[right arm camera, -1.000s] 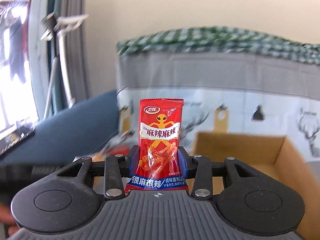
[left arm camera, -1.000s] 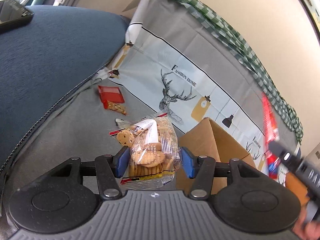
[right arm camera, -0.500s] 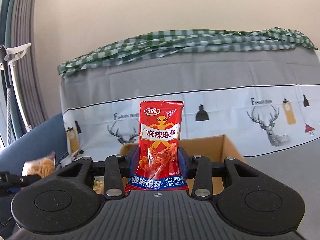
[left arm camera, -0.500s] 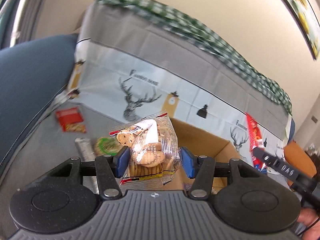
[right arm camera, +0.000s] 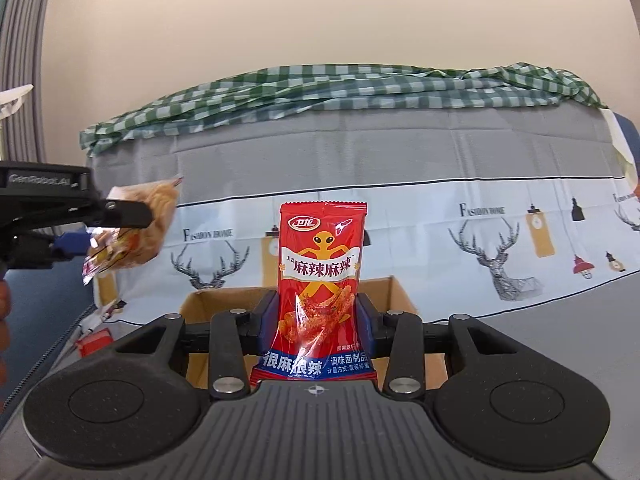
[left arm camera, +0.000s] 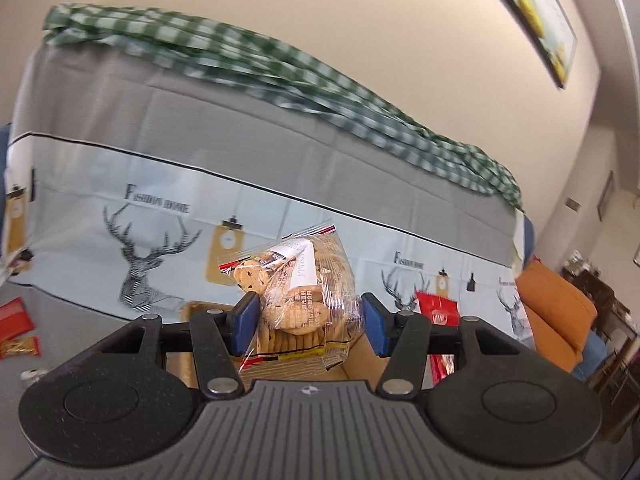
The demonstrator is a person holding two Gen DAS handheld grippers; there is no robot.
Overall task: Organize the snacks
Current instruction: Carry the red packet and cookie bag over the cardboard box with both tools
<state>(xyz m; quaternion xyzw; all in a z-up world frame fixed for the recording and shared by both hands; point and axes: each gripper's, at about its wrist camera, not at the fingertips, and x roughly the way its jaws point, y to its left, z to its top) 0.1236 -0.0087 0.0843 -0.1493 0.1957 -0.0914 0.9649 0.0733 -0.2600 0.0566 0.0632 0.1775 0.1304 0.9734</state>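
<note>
Left gripper (left arm camera: 306, 322), half-open, clamps a light, crinkly, breakable cookie bag (left arm camera: 298, 300) mid-body; right gripper (right arm camera: 318, 322), narrower, pinches a slippery red snack packet (right arm camera: 320, 280) low, near the cardboard box (right arm camera: 396, 292).

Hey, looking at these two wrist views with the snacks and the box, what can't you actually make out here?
- Cardboard box inside: both views, hidden by the gripper bodies and held packets.
- Red packets at left edge: left wrist view, cut off and blurred.
- Red spicy snack packet: left wrist view, mostly behind the left gripper holding the cookie bag.

Home living room: cloth-draped sofa (right arm camera: 360, 168), framed picture (left arm camera: 536, 12).
</note>
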